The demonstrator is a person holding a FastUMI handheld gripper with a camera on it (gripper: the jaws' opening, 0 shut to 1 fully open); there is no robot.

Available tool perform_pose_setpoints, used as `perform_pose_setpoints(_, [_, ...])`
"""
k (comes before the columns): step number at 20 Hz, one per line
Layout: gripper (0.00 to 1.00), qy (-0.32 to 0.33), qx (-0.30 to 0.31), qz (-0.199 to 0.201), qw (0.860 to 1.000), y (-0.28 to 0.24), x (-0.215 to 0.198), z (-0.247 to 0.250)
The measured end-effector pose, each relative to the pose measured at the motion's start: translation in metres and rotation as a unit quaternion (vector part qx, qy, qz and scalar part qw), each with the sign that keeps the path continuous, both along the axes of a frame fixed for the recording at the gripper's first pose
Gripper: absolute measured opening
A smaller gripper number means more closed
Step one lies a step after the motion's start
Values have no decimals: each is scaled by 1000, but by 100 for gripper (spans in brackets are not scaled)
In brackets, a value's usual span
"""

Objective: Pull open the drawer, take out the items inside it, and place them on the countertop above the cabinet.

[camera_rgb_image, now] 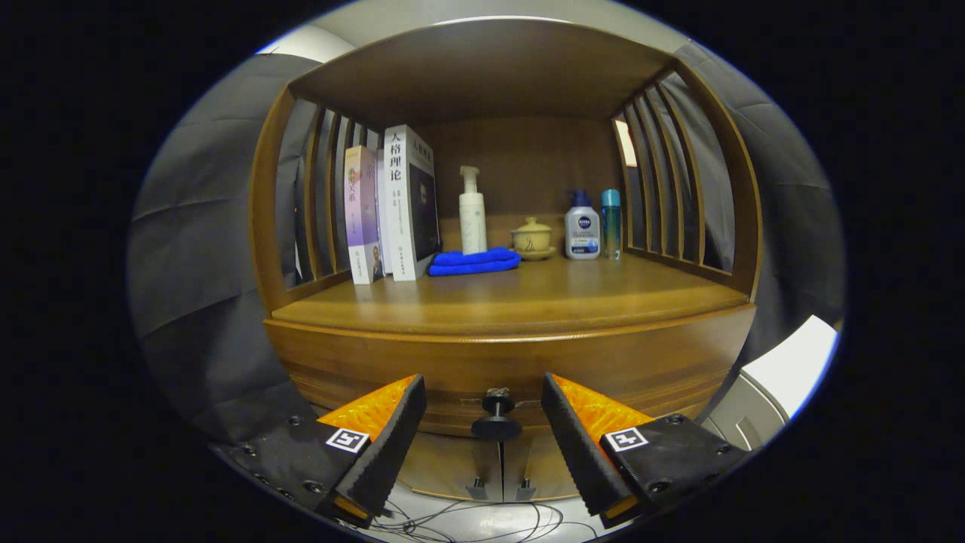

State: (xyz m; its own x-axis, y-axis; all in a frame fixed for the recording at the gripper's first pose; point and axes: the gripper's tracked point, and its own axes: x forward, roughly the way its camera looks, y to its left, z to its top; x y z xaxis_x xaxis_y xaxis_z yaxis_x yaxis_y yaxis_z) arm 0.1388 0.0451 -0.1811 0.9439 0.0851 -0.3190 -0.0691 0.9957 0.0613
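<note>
A wooden cabinet stands ahead of me with a drawer front [362, 366] under its countertop [528, 302]. The drawer is closed; a black round knob [497, 416] sticks out of its middle. My gripper [484, 392] is open, its two orange-and-black fingers [392, 422] spread to either side of the knob without touching it. The knob sits in the gap between the fingertips. What lies inside the drawer is hidden.
On the countertop stand two books [392, 207] at the left, a folded blue cloth [475, 262], a white pump bottle [472, 215], a lidded ceramic cup [532, 239] and two small bottles [592, 226]. Slatted sides enclose the shelf. Cabinet doors [452, 464] sit below; cables [482, 520] lie on the floor.
</note>
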Motion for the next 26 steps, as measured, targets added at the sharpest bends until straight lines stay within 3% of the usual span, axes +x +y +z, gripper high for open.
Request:
perform_pose_setpoints(11, [76, 47, -1, -3, 999, 0, 8, -42])
perform_pose_setpoints(15, [48, 40, -13, -20, 999, -7, 12, -43])
perform_pose_setpoints(16, [48, 41, -16, -19, 999, -5, 14, -46])
perform_pose_setpoints(17, [39, 44, -23, -15, 999, -6, 11, -43])
perform_pose_setpoints(18, [39, 44, -26, -18, 999, -7, 12, -45])
perform_pose_setpoints(19, [27, 45, -34, -18, 998, -7, 9, -45])
perform_pose_setpoints(26, [27, 28, -30, -11, 999, -10, -22, -44])
